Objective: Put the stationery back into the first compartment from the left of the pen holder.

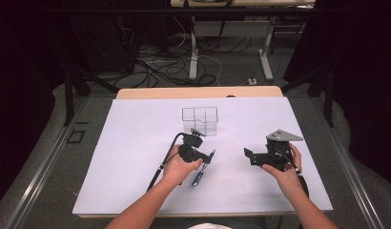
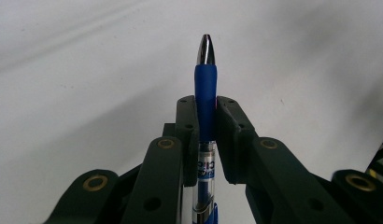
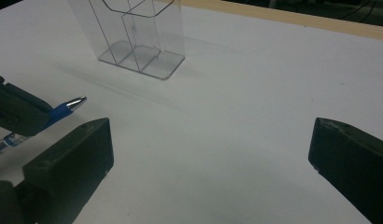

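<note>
On the white table [image 1: 136, 157], the step in hand looks like carrying a pen to the clear holder [image 1: 200, 120], which stands upright near the far middle of the sheet, at about twelve o'clock from the person's hands. The holder is split into compartments by clear walls, easiest to see in the right gripper view [image 3: 140, 37]; choosing one compartment before lowering would spare a knock against a divider.

The right gripper [image 1: 249, 156] rests at about four o'clock from the holder, its jaws spread wide with nothing between them, and it is well apart from the work. It could stay there, or steady the light holder if it threatens to tip.

The left gripper [image 1: 207, 160] sits at six o'clock from the holder, near it, its jaws pinching the blue pen [image 2: 206, 88] around the rubber grip, with the silver tip [image 2: 206, 49] pointing out past the fingertips. In the high view the pen [image 1: 199, 177] slants down toward the table. To drop it in cleanly, I judge the hand should tilt the pen upright above the rim, then release only once the tip is inside.
</note>
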A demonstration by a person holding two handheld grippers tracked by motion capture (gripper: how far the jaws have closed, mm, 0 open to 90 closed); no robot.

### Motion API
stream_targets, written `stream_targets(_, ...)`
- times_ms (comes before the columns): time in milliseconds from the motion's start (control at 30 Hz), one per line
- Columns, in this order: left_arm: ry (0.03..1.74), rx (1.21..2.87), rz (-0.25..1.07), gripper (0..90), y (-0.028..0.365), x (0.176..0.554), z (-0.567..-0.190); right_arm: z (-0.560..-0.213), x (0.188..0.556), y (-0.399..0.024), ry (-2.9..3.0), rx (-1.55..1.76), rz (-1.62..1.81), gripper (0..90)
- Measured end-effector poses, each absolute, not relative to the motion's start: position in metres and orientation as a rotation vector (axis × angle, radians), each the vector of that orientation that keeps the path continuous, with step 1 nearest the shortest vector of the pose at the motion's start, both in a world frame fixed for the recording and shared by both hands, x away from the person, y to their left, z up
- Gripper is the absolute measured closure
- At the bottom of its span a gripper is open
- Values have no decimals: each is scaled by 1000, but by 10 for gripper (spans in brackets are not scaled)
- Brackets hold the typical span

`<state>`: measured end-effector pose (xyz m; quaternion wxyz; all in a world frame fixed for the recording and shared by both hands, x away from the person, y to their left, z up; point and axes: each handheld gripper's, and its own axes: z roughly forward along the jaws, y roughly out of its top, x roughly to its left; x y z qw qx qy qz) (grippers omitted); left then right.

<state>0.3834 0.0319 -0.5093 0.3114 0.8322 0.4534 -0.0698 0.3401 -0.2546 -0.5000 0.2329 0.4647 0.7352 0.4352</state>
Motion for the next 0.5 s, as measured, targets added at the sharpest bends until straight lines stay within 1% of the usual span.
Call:
stream_targets(200,1227,2139,-168,796,41,388,-506,-500,340,-255,2020,1277,1195,0)
stream_targets(500,1251,2066,-196,796,51,394,-498,-500,340,-255,2020,1273,1193,0)
